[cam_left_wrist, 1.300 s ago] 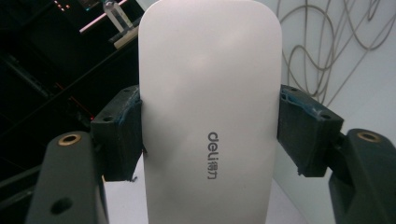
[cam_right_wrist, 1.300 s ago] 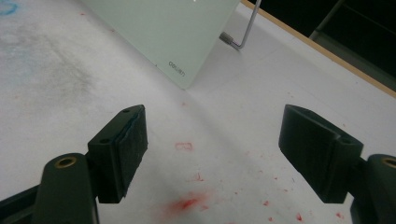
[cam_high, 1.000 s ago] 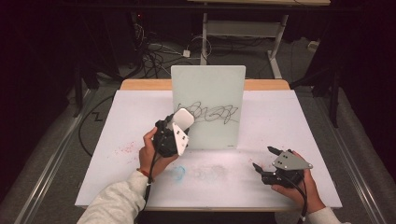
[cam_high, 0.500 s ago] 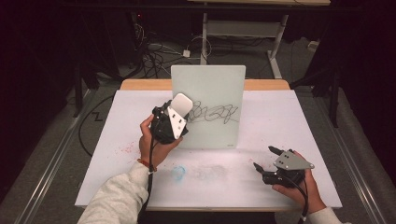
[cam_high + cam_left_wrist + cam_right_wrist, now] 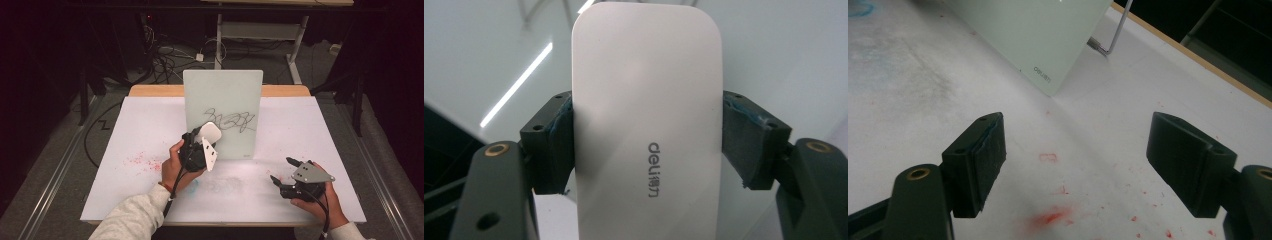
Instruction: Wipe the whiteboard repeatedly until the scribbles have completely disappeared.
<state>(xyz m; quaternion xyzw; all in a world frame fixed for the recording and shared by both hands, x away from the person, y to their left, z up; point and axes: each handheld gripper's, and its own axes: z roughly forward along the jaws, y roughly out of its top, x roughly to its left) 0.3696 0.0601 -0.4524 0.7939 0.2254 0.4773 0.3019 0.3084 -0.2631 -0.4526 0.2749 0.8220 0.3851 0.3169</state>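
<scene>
The left hand-held gripper (image 5: 204, 145) is clamped on a white eraser (image 5: 646, 120), one jaw pressed against each long edge, as the left gripper view shows. Over the last second this gripper has travelled from the lower left of the glass board (image 5: 222, 112) toward 12 o'clock and slightly toward 3 o'clock — the eraser (image 5: 207, 133) now sits at the board's lower-left area, at about 8 o'clock from the black scribble (image 5: 231, 120). Contact between eraser and glass cannot be confirmed from these views. The board stands upright on the white worktop (image 5: 140, 135), propped by a wire stand (image 5: 1113, 35) behind it. The right hand-held gripper (image 5: 284, 172) has not shifted; it rests low on the worktop at 4 o'clock from the board, jaws wide apart and holding nothing, above faint red marker residue (image 5: 1048, 217). Judged from the approach, the wipe is about to begin — the scribble appears fully intact, so the erasing pass toward 2 o'clock is not yet done.
</scene>
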